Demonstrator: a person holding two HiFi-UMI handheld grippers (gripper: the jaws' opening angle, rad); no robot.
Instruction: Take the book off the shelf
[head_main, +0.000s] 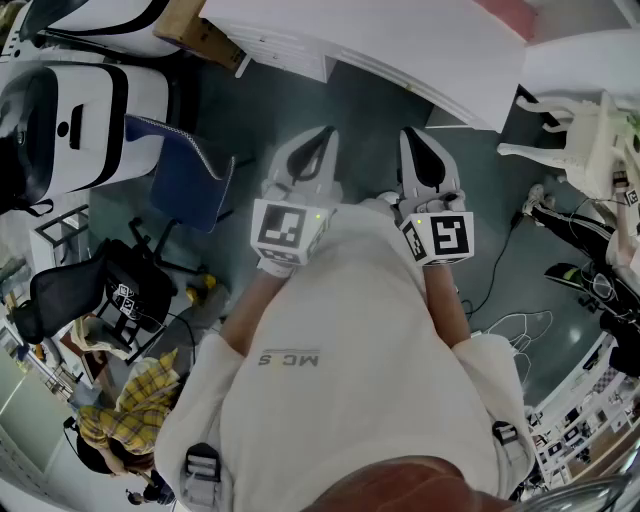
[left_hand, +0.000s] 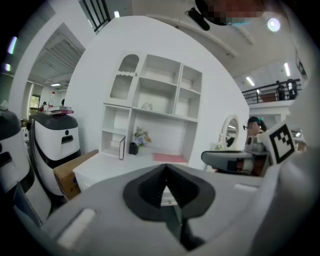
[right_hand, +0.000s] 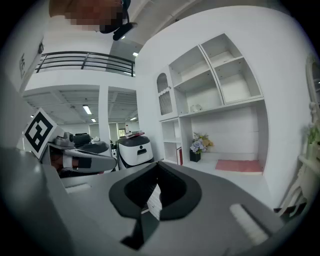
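While both grippers hang level before the person's chest, nothing of the task looks begun: the book (left_hand: 121, 147) stands upright in the lower left compartment of the white shelf unit (left_hand: 160, 95), close against that compartment's right wall, with a small pot of flowers (left_hand: 134, 148) just beside it in the next bay and a pink mat (left_hand: 170, 158) farther along the white desk (left_hand: 107, 170) that carries the shelf. The left gripper (head_main: 318, 140) has its fingers pressed together on nothing, and the right gripper (head_main: 415, 140) likewise shows its two fingers meeting at the tips with nothing between them. Both point toward the shelf from well apart, across open floor. By my judgement everything is left to do: walk up to the desk, spread one gripper's fingers, close them on the book and draw it out of its compartment.
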